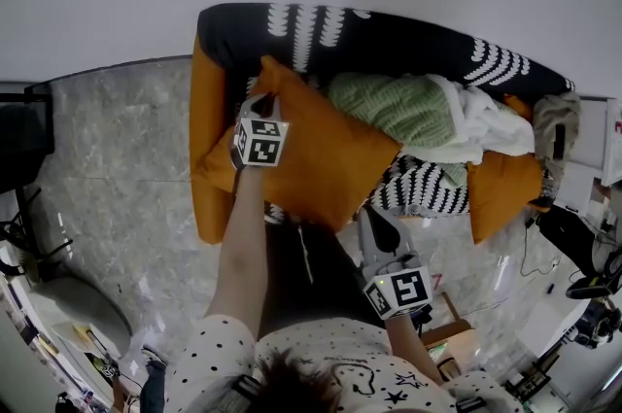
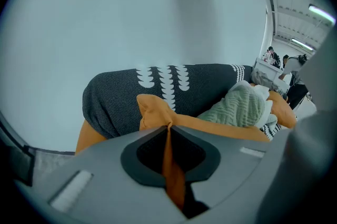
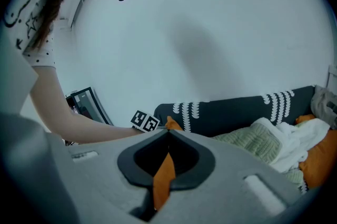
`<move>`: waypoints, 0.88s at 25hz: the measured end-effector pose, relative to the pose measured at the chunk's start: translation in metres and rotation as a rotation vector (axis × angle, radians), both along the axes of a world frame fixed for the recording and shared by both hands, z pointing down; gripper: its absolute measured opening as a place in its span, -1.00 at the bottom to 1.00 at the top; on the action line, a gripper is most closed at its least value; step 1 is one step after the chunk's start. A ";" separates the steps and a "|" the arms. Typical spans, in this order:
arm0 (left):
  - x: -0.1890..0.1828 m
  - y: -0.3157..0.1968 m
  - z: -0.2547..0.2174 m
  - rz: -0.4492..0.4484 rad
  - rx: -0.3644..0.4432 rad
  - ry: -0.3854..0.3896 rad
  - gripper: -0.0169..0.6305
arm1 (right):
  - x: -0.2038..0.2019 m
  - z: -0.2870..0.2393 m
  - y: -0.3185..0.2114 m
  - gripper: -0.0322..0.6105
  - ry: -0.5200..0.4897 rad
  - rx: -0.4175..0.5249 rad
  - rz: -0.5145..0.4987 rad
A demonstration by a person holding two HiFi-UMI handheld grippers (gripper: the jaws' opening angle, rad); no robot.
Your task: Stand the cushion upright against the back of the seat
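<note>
Two tongs hold one orange cushion (image 1: pixel 316 154) over the left half of a sofa (image 1: pixel 389 42), which stands on a grey marble-patterned floor (image 1: pixel 107 178) against a pale wall. At the far left is the sofa's orange side panel (image 1: pixel 207 124), and behind it the dark back rest with rows of white marks.

The left tongs (image 1: pixel 262 98) reach in at the cushion's upper corner, the one nearest the back rest. In the left gripper view its jaws are closed to a slit, with a fold of the orange cover pinched between them. That corner stands in front of the back rest, and I cannot tell whether the two touch.

The cushion slants across the seat as a diamond, its lower right edge toward the person. There the right tongs (image 1: pixel 374 231) clamp it. In the right gripper view the jaws are pressed together on a strip of orange fabric.

Just right of the cushion a green knitted blanket (image 1: pixel 389 105) lies heaped on the seat. A white cloth (image 1: pixel 476 124) is bundled against it, and a black-and-white striped cushion (image 1: pixel 423 189) lies below them. Further right a smaller orange pillow (image 1: pixel 502 189) leans at the seat's end.
</note>
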State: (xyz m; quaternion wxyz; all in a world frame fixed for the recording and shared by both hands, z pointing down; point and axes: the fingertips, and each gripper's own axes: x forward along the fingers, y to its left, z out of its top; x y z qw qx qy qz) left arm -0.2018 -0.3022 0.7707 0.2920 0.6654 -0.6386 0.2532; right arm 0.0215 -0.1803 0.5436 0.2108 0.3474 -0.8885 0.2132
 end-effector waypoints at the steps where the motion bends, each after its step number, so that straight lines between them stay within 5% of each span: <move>1: 0.000 0.000 -0.002 -0.001 0.000 -0.001 -0.89 | 0.000 -0.001 0.000 -0.90 0.001 0.003 0.001; 22: 0.040 0.042 -0.087 0.046 0.082 -0.013 -0.91 | 0.002 -0.053 -0.005 -0.90 -0.056 0.125 0.024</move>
